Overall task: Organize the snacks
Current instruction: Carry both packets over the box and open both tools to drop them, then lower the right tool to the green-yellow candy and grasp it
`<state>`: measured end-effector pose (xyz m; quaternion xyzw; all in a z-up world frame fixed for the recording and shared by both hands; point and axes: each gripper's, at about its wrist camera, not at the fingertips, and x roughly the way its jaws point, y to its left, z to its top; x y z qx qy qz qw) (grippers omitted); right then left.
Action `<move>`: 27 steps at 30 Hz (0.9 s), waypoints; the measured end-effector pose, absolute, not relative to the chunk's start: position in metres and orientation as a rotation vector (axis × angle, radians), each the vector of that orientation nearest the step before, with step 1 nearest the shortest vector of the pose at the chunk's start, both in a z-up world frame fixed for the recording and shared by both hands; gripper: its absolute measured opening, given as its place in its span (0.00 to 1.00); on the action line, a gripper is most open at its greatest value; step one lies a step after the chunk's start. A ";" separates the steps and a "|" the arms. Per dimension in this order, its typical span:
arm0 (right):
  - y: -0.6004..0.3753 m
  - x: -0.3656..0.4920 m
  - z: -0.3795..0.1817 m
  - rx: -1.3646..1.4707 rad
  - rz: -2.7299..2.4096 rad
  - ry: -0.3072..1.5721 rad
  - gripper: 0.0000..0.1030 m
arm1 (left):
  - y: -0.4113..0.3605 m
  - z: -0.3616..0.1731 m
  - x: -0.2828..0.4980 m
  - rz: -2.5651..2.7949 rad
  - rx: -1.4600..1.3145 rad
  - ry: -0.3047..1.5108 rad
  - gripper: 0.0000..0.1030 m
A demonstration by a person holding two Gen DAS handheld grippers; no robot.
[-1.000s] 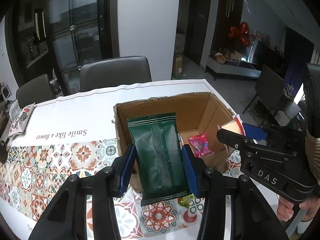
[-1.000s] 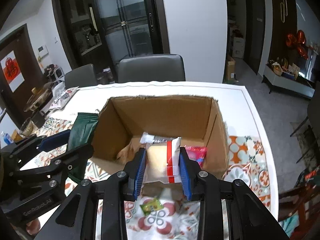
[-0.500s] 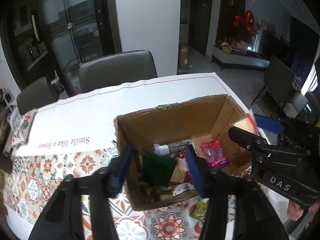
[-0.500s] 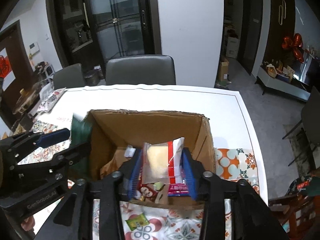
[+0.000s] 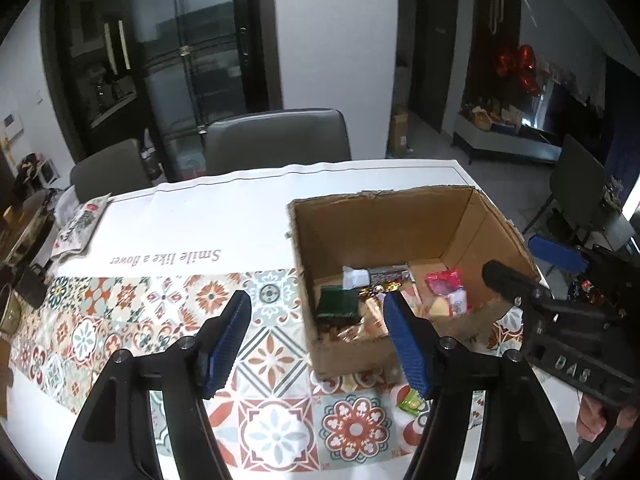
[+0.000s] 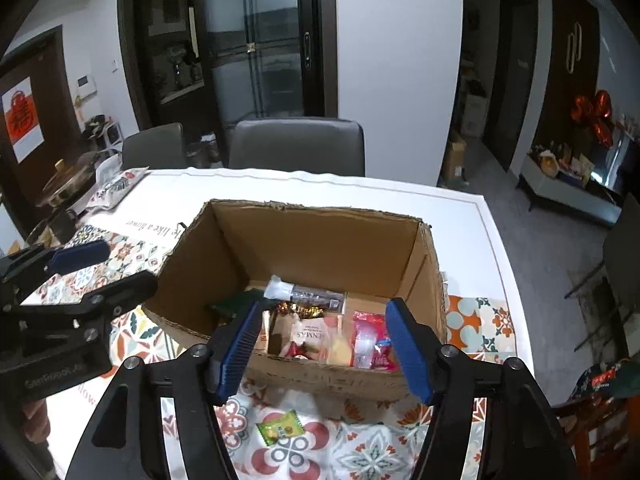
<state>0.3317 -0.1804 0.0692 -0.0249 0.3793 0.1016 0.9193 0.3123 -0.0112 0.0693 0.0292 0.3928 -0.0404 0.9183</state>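
An open cardboard box (image 5: 384,220) (image 6: 316,240) stands on the patterned tablecloth and holds several snack packets. A dark green packet (image 5: 337,303) (image 6: 234,304) lies at the box's left side. A white and yellow packet with a red stripe (image 6: 338,344) lies near the front, beside a pink packet (image 5: 444,283) (image 6: 370,334). My left gripper (image 5: 318,344) is open and empty above the box's left front corner. My right gripper (image 6: 320,350) is open and empty above the box's front wall. A small green candy (image 5: 411,402) (image 6: 280,429) lies on the cloth in front of the box.
A printed snack bag (image 5: 78,222) (image 6: 114,188) lies at the table's far left edge. Grey chairs (image 5: 276,140) (image 6: 298,148) stand behind the table. The table's right edge (image 6: 504,264) drops to the floor. The left gripper body (image 6: 60,320) shows left of the box.
Both grippers have opened and let go of their packets. The green packet and the white red-striped packet now lie inside the box. Both grippers have pulled back and up.
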 end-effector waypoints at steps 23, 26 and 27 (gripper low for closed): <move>-0.165 0.266 -0.001 -0.019 0.276 0.892 0.64 | 0.001 0.004 0.247 0.002 0.065 0.828 0.74; -0.161 0.266 -0.017 -0.039 0.285 0.926 0.64 | 0.003 -0.014 0.248 0.008 0.065 0.875 0.74; -0.159 0.267 -0.023 -0.051 0.287 0.942 0.64 | 0.004 -0.020 0.249 0.009 0.065 0.894 0.74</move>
